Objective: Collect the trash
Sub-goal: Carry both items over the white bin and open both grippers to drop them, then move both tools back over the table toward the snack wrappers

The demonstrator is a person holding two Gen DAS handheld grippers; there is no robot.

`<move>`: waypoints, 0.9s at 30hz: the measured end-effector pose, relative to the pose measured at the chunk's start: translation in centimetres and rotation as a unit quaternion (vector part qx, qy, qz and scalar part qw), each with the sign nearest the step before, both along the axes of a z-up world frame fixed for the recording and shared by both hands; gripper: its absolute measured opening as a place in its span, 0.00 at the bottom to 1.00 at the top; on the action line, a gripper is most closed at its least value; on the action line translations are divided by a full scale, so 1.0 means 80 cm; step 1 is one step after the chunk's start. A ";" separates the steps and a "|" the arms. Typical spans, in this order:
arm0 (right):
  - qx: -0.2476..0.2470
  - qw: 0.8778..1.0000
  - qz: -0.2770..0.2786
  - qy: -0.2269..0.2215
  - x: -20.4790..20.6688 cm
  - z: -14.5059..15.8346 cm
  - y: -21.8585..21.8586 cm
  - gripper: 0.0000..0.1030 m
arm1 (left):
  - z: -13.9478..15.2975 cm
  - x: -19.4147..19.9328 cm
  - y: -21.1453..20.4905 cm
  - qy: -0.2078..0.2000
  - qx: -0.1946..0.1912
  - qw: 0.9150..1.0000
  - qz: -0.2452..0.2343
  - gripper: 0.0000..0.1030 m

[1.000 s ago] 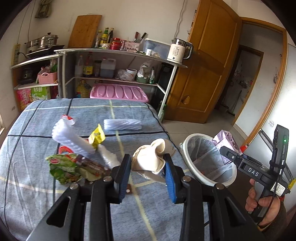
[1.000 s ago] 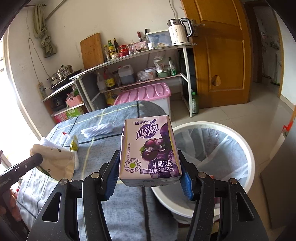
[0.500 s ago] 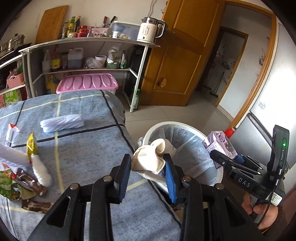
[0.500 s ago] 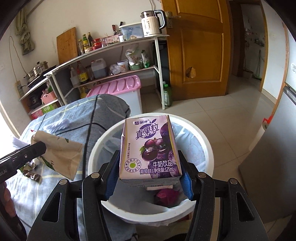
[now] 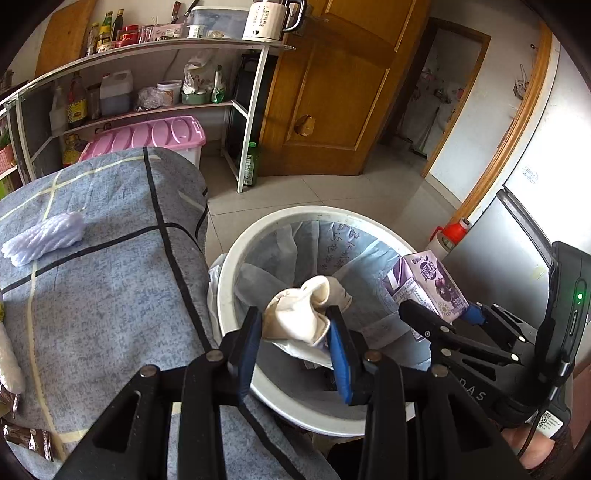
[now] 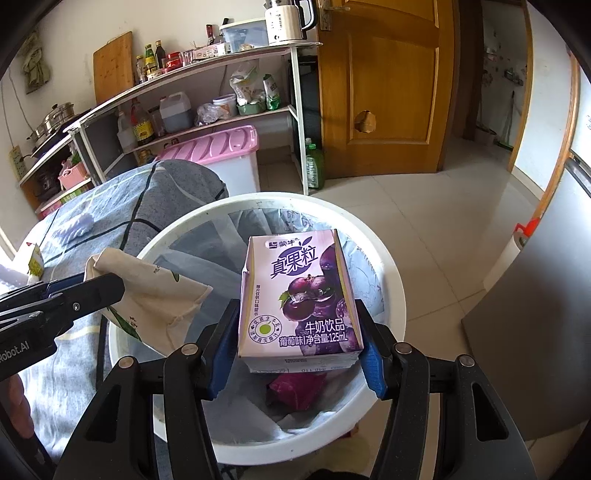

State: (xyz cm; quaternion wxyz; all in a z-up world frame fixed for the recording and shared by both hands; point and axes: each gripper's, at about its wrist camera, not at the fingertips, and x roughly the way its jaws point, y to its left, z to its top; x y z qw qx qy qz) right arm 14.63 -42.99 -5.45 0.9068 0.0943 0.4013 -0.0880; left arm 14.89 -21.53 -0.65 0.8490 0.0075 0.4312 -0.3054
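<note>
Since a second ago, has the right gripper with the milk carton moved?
Yes. The right gripper, shut on the purple milk carton, has swung from the blue tablecloth side to over the white trash bin.

The right gripper (image 6: pixel 297 332) clamps a purple milk-drink carton (image 6: pixel 299 299) upright above the lined white trash bin (image 6: pixel 388 273), while the left gripper (image 6: pixel 92 291) holds a crumpled beige paper bag (image 6: pixel 159 299) over the bin's rim.

It was a home kitchen: a shelf (image 6: pixel 207 99) held oil bottles (image 6: pixel 142 125), a kettle (image 6: pixel 286 20) and a steamer pot (image 6: pixel 55 118), with a cutting board (image 6: pixel 112 70) against the wall, a wooden door (image 6: pixel 384 85) and a tiled floor (image 6: pixel 436 229).
</note>
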 end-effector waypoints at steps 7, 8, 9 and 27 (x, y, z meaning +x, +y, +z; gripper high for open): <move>-0.003 1.000 0.000 0.007 0.004 -0.006 0.000 0.57 | -0.009 0.007 0.003 0.011 0.001 1.000 0.004 0.49; -0.003 1.000 0.001 0.006 0.002 -0.005 0.001 0.57 | -0.009 0.007 0.004 0.011 0.003 1.000 0.008 0.53; -0.002 1.000 0.002 0.004 0.001 -0.004 0.002 0.58 | -0.008 0.006 0.006 0.009 0.004 1.000 0.010 0.55; -0.023 0.998 0.030 -0.056 -0.027 0.049 0.062 0.58 | 0.035 -0.030 0.092 -0.040 -0.017 0.997 0.060 0.60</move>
